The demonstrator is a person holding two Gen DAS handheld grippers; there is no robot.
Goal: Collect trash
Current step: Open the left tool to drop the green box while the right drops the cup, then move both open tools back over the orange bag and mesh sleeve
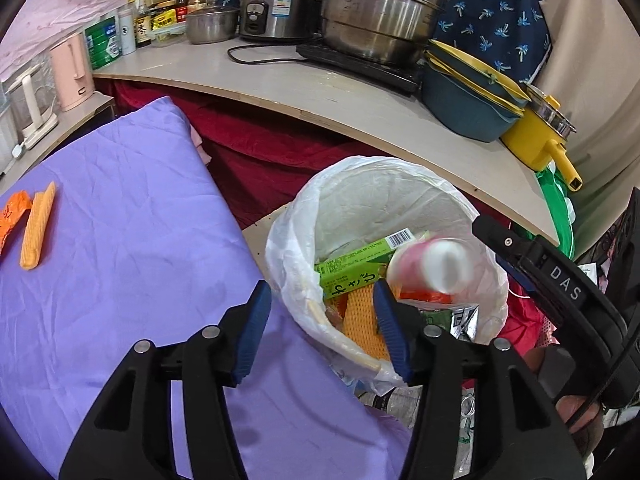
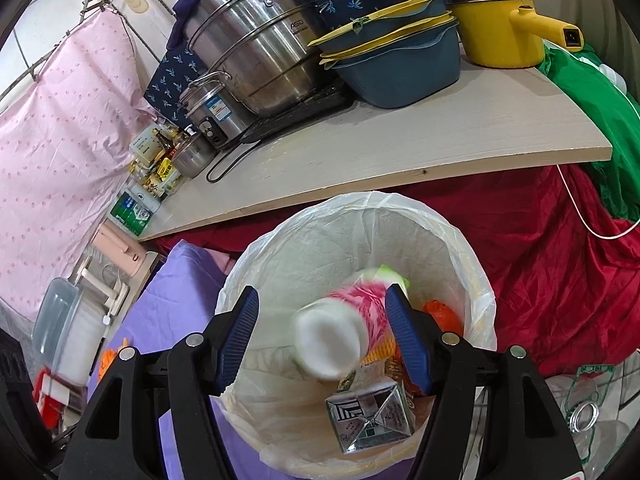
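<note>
A blurred pink-and-white bottle [image 2: 340,328] hangs over the lined bin [image 2: 472,248] between the parted, empty fingers of the right gripper [image 2: 322,334]. Only the left wrist view shows two orange wrappers [image 1: 37,226] near the purple cloth's [image 1: 132,240] left edge and one green box [image 1: 352,270] in the bin; the left gripper [image 1: 320,326] is spread, empty.

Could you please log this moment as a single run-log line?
pink bottle: blurred over bin | right gripper: open | left gripper: open | orange wrappers: on cloth
</note>
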